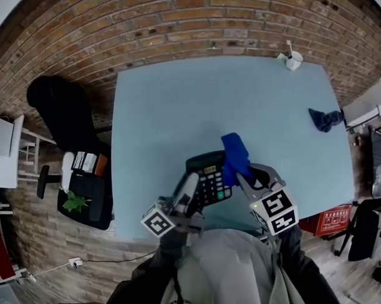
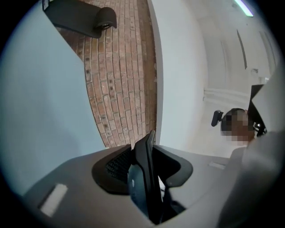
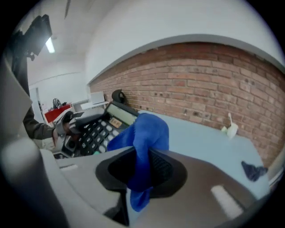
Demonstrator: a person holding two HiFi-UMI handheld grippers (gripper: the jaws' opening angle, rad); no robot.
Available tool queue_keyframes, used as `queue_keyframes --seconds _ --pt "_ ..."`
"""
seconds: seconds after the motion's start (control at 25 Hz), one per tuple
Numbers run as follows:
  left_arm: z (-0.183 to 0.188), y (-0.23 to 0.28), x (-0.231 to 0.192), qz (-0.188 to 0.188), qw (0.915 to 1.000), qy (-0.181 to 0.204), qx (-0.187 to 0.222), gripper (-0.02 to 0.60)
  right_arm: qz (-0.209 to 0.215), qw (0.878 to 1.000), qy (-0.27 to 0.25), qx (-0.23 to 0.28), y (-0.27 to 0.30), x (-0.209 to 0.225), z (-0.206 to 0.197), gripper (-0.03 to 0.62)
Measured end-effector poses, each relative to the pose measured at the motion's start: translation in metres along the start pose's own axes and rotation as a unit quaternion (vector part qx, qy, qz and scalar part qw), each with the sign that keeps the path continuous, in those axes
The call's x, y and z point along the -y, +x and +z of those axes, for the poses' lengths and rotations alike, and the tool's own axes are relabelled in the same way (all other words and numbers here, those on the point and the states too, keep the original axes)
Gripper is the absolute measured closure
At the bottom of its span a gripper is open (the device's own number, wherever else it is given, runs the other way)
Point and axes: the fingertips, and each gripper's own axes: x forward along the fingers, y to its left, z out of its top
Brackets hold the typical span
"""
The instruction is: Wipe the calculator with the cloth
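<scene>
A black calculator (image 1: 209, 176) with pale keys is held over the near edge of the light blue table (image 1: 176, 111). My left gripper (image 1: 189, 190) is shut on its left side. In the left gripper view the calculator (image 2: 143, 178) stands edge-on between the jaws of that gripper (image 2: 144, 162). My right gripper (image 1: 243, 173) is shut on a bright blue cloth (image 1: 235, 154), which bunches up just right of the calculator and touches its right edge. The right gripper view shows the cloth (image 3: 143, 138) pinched in the right gripper (image 3: 142, 171), with the calculator (image 3: 91, 130) to its left.
A dark blue rag (image 1: 325, 119) lies at the table's right edge, and a white cup (image 1: 293, 61) stands at the far right corner. A black chair (image 1: 63, 109) and a bag with a green plant (image 1: 73, 201) are left of the table. A brick wall runs behind.
</scene>
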Motion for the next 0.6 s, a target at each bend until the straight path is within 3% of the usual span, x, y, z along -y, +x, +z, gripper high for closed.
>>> queue_keyframes --seconds 0.12,0.24,0.44,0.6 --pt "-0.01 0.004 -0.02 -0.005 0.9988 -0.048 -0.001 0.453 0.02 0.995 0.092 -0.028 -0.001 0.0 -0.053 0.514" --pt "-0.026 0.006 -0.055 0.033 0.9978 -0.052 -0.027 0.451 0.034 0.988 0.141 -0.061 0.004 -0.006 -0.1 0.514" --pt "-0.056 0.009 -0.101 0.09 0.9914 -0.044 -0.084 0.451 0.03 0.982 0.166 -0.082 0.017 -0.007 -0.143 0.513" --pt "-0.079 0.004 -0.126 0.14 0.9815 -0.008 -0.13 0.449 0.024 0.982 0.166 -0.091 0.028 -0.006 -0.158 0.51"
